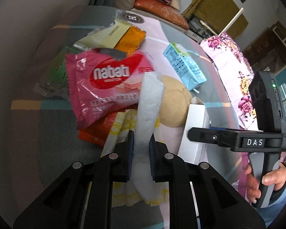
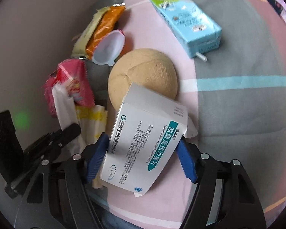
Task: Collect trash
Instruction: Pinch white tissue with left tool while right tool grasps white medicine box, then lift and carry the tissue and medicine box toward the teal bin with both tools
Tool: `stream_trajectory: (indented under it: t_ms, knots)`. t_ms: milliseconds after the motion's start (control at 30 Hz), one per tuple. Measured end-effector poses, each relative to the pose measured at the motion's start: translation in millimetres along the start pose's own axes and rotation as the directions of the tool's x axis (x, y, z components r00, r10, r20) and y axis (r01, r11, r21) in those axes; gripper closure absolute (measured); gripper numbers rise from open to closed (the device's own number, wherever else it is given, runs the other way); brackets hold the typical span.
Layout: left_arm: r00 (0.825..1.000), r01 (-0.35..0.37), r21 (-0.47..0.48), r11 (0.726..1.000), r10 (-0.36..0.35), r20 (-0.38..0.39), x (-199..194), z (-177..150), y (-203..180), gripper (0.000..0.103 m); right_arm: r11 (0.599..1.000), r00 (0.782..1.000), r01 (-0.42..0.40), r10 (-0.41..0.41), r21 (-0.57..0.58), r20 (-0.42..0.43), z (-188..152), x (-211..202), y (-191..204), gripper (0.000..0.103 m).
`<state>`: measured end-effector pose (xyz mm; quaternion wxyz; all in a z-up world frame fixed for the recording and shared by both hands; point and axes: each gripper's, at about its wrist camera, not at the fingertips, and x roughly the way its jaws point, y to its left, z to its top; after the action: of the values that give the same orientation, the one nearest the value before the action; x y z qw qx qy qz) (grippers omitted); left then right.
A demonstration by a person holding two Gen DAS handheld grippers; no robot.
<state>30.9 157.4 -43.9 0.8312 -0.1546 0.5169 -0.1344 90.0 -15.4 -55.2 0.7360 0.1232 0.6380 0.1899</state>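
Held items — your left gripper (image 1: 141, 145) pinched a folded white tissue (image 1: 149, 103) above the wrapper pile; your right gripper (image 2: 143, 152) clamped the medicine box (image 2: 145, 143) by its sides — both apparently lifted off the bed (image 2: 238, 105) for gathering.

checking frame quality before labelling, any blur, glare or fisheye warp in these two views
Left wrist view: slight motion blur on the white tissue in the left gripper, glare on the pink wafer packet, striped bedsheet bowed by the fisheye. Right wrist view: medicine box print is sharp, green lens flare at left, dark vignette corners.
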Motion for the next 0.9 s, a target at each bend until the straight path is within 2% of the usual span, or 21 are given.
stream_trajectory:
  t_ms: [167, 400, 700, 900]
  knots:
    - [1.000, 0.004, 0.037, 0.999, -0.005, 0.025, -10.8, 4.6, -18.9, 0.088, 1.000, 0.997, 0.017, -0.018, 0.018, 0.069, -5.1, -31.8, -22.4, 0.037]
    - [1.000, 0.013, 0.103, 0.995, -0.014, 0.011, -6.9, 8.9, -60.8, 0.088, 0.997, 0.984, 0.035, -0.046, 0.062, 0.174, -9.1, -84.3, -65.9, 0.038]
    - [0.999, 0.043, 0.181, 0.983, -0.038, -0.034, 26.3, 19.2, -129.1, 0.088, 0.995, 0.952, 0.026, -0.055, 0.098, 0.300, -14.3, -127.3, -110.8, 0.040]
    - [0.998, 0.055, 0.238, 0.970, -0.044, -0.050, 46.0, 27.0, -177.0, 0.088, 0.987, 0.915, 0.035, -0.093, 0.154, 0.392, -23.3, -164.0, -151.4, 0.040]
